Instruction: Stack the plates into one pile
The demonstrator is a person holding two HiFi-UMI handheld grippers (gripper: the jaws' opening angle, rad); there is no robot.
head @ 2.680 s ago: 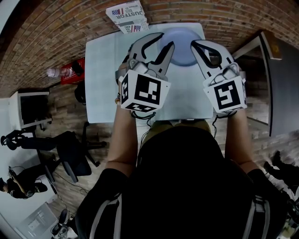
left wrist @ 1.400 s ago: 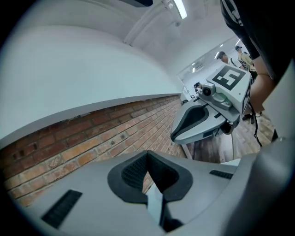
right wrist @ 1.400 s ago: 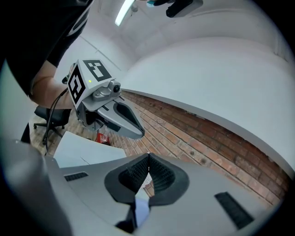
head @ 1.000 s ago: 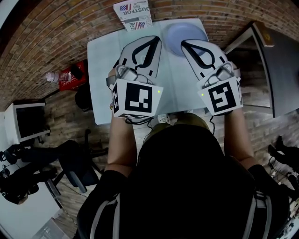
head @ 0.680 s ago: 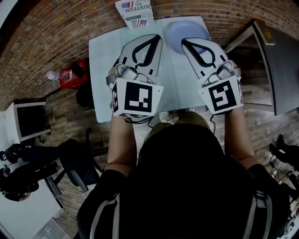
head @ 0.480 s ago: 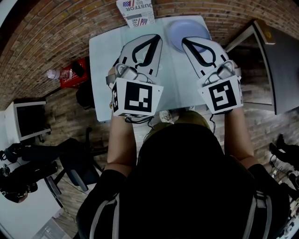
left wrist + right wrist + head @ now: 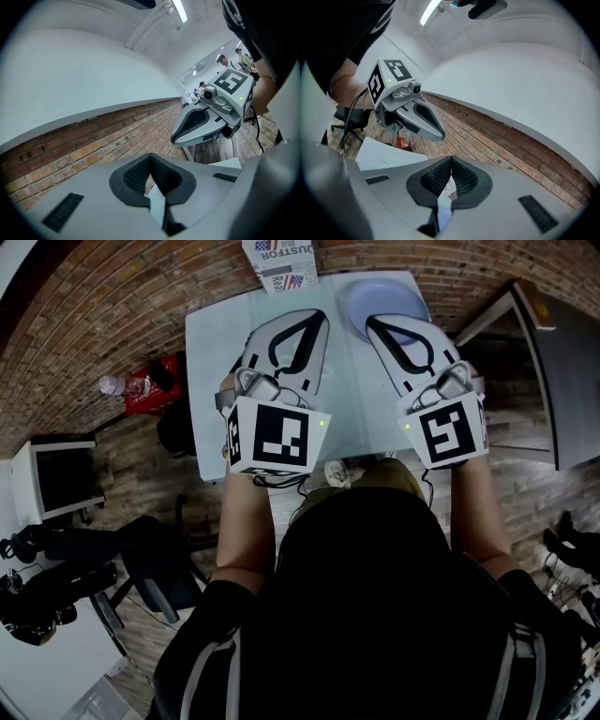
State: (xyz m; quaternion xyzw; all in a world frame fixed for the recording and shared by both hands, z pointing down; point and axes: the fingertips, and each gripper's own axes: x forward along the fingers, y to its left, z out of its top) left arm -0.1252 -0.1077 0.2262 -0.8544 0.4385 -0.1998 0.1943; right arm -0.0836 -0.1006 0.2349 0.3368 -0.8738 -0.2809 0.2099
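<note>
In the head view, one red crate (image 7: 157, 388) sits on the floor to the left of the table, with one clear bottle (image 7: 116, 384) lying just beside it. Next comes the single white table (image 7: 214, 381), above which the person holds two grippers side by side and well apart from each other.

The left gripper (image 7: 317, 317) reaches over the middle of the table. Its one marker cube (image 7: 273, 438) sits nearest the person. In the left gripper view, the left gripper (image 7: 150, 155) has its two jaws pressed tip to tip, and nothing is caught between the ribbed pads. Only a narrow sliver of the table shows through the gap behind them.

At the far edge of the table stands one printed box (image 7: 281, 261). Just to its right lies one round pale blue plate (image 7: 380, 294), at the table's far right corner. Whether more plates are stacked under it cannot be told from here.

The right gripper (image 7: 373, 324) hangs with its tips over the near edge of that plate in the head view, its own marker cube (image 7: 451, 433) toward the person. In the right gripper view, the right gripper (image 7: 451, 159) likewise has its jaws closed together at the tips and holds nothing. Each gripper view also shows the other gripper alongside, in front of a brick wall (image 7: 93, 136).
</note>
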